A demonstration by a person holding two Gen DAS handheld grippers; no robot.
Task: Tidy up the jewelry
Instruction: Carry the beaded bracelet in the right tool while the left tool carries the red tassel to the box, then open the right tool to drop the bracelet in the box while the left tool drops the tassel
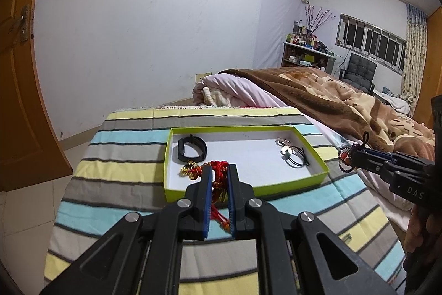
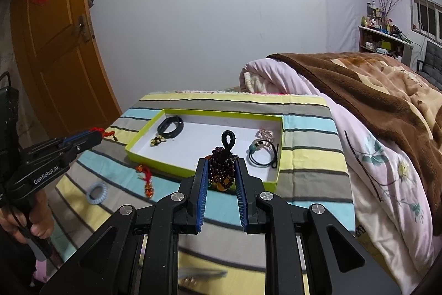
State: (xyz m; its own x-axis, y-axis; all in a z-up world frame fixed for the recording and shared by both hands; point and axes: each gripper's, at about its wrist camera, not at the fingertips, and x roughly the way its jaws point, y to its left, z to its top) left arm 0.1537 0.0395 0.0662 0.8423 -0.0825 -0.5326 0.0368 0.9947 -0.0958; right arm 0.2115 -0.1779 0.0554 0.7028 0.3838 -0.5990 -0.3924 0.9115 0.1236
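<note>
A white tray with a lime-green rim [image 1: 309,148] [image 2: 143,134] lies on the striped cloth. Inside it are a black band [image 1: 192,148] [image 2: 171,126], a small gold charm [image 1: 189,170] [image 2: 157,140] and a black cord bracelet with a bead [image 1: 292,156] [image 2: 262,154]. My left gripper [image 1: 219,173] [image 2: 99,136] is shut on a red knotted cord [image 1: 219,167], which sits over the tray's near-left edge; its red tassel [image 2: 146,179] dangles, blurred. My right gripper [image 2: 221,166] [image 1: 356,156] is shut on a dark purple bead bracelet [image 2: 222,165] [image 1: 345,159] with a black loop, near the tray's front right.
A pale blue spiral hair tie [image 2: 95,192] lies on the striped cloth [image 1: 124,156] left of the tray. A bed with a pink quilt [image 2: 373,156] and a brown blanket [image 1: 317,96] runs along the right. An orange door [image 2: 55,46] stands at left. A hand [image 2: 25,223] holds the left gripper.
</note>
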